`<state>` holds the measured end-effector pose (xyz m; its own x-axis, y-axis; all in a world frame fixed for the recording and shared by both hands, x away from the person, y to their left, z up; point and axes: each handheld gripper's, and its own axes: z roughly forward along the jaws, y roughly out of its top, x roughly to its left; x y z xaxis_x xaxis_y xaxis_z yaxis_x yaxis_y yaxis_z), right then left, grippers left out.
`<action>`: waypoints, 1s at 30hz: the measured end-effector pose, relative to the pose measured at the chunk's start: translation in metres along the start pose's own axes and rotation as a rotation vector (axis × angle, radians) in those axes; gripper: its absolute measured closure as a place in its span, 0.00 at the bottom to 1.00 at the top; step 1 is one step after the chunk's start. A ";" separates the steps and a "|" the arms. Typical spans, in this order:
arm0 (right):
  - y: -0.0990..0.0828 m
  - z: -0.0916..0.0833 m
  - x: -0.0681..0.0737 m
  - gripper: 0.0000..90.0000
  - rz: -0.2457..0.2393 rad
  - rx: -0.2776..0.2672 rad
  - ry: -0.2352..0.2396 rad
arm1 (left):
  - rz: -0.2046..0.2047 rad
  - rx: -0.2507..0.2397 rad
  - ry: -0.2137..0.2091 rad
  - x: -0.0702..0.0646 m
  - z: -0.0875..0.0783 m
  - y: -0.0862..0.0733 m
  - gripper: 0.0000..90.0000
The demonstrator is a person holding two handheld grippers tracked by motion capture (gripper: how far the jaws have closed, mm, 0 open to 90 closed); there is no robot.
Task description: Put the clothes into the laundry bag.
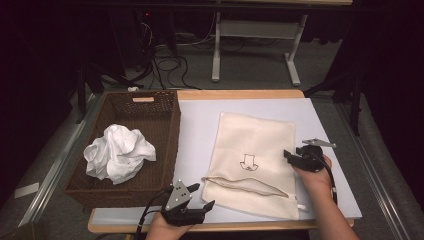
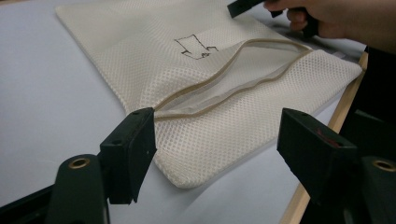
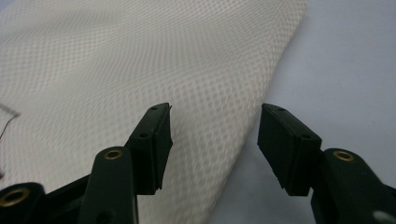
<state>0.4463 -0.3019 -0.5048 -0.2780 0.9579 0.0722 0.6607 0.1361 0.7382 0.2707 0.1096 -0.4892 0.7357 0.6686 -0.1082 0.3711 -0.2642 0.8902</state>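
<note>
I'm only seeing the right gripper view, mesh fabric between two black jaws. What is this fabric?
Observer: A cream mesh laundry bag lying flat on the table; the right hand-held gripper is at its right edge, jaws apart.
Operator: Is the bag zipped shut?
Observer: No, its zipper opening gapes near the person's edge.
Operator: Where's the other gripper?
Observer: The left hand-held gripper is open beside the bag's near left corner, holding nothing.
Operator: Anything to load?
Observer: A crumpled white cloth sits in a brown wicker basket left of the bag.

Cream mesh laundry bag [image 1: 250,162] lies flat on the white sheet [image 1: 200,125], zipper open.
</note>
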 end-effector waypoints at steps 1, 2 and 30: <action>0.004 0.004 -0.002 0.52 0.008 0.002 -0.013 | 0.000 -0.016 -0.009 0.000 -0.001 0.001 0.31; 0.010 0.010 -0.004 0.52 0.018 0.031 -0.039 | -0.001 -0.029 -0.013 -0.001 -0.001 0.001 0.31; 0.019 0.006 -0.047 0.95 0.088 0.007 -0.170 | -0.019 -0.025 -0.008 -0.003 -0.004 0.001 0.33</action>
<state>0.4759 -0.3433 -0.4983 -0.0979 0.9950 0.0214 0.6822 0.0514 0.7294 0.2663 0.1104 -0.4863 0.7335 0.6674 -0.1287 0.3709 -0.2344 0.8986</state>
